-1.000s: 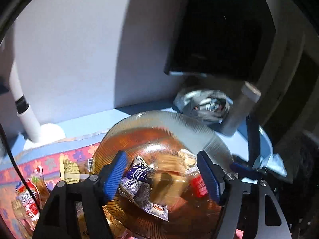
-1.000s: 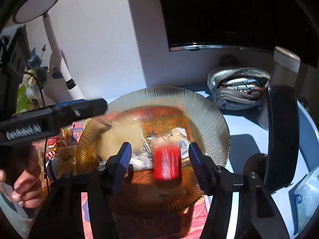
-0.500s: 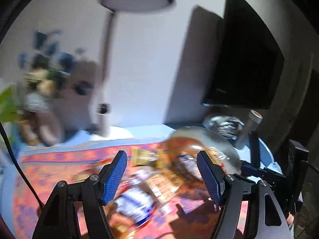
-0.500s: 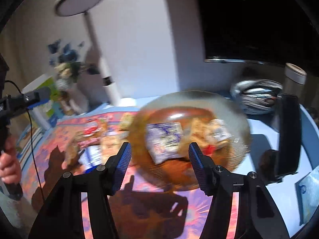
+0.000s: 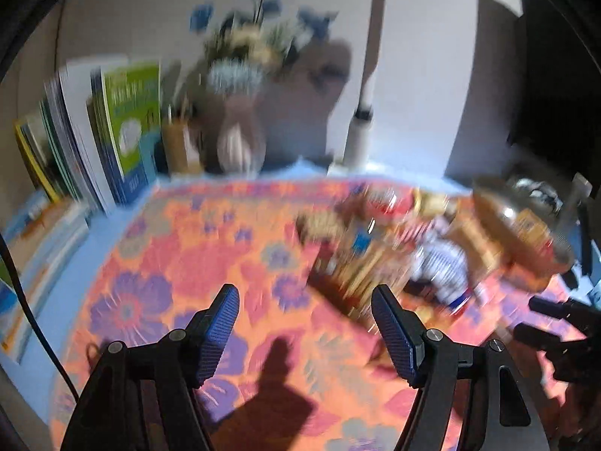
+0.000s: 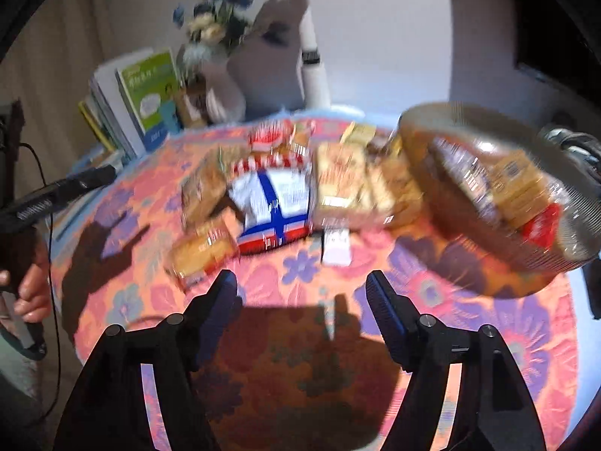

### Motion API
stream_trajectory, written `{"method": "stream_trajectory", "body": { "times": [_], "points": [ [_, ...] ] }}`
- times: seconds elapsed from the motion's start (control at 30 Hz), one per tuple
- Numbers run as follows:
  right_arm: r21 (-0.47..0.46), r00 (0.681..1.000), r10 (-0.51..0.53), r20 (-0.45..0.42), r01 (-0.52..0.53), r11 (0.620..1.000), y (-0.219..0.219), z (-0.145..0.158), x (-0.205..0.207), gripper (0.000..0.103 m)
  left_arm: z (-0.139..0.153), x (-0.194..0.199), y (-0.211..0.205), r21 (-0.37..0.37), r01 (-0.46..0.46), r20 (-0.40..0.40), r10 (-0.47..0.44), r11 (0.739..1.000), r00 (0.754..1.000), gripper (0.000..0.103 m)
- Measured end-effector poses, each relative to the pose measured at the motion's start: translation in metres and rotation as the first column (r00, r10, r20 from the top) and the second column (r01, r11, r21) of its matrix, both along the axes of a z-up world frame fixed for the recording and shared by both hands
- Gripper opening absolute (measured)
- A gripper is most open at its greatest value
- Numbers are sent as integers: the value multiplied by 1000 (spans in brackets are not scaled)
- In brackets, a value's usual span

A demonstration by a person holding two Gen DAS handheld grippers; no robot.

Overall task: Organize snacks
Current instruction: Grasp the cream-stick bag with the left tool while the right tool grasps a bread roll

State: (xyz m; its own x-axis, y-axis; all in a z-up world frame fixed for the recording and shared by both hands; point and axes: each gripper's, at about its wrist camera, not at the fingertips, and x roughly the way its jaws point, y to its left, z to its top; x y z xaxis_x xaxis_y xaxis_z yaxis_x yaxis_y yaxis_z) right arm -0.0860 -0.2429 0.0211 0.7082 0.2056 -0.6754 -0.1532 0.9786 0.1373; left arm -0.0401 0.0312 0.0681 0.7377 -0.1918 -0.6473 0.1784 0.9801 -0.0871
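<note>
Motion blurs both views. An amber ribbed glass bowl (image 6: 454, 112) stands on the right of the floral cloth, holding a purple packet (image 6: 462, 173), a tan packet (image 6: 522, 180) and a red packet (image 6: 541, 225). Left of it lies a pile of snacks: a white packet with a blue cross (image 6: 274, 203), a red-and-white packet (image 6: 268, 137) and golden-brown packets (image 6: 338, 180). My right gripper (image 6: 302, 300) hovers just in front of the pile, jaws opening, nothing between them. My left gripper (image 5: 304, 323) is open and empty over bare cloth, with the pile (image 5: 375, 248) and bowl (image 5: 522, 233) to its right.
Upright books (image 5: 112, 131), a vase of flowers (image 5: 240, 75) and a white lamp post (image 5: 364, 112) line the back wall. A dark screen (image 6: 556, 18) is at the far right. A person's hand (image 6: 30, 289) holds the left gripper's handle at the left edge of the right wrist view.
Both grippers have swung left and down, from over the bowl to the cloth by the snack pile. The packets blurred between their fingers a second ago are gone. The right jaws stand wider.
</note>
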Motion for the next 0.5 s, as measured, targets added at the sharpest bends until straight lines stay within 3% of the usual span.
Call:
{"method": "stream_trajectory", "body": {
  "times": [0.17,0.5],
  "points": [
    [-43,998,-22,-51,20,999,5,-17,8,71,-34,12,7,-43,11,-65,-14,999,998,70],
    [-70,996,-48,-70,43,997,8,-23,11,72,-38,14,-2,-58,75,-80,-80,995,994,70]
  ]
}}
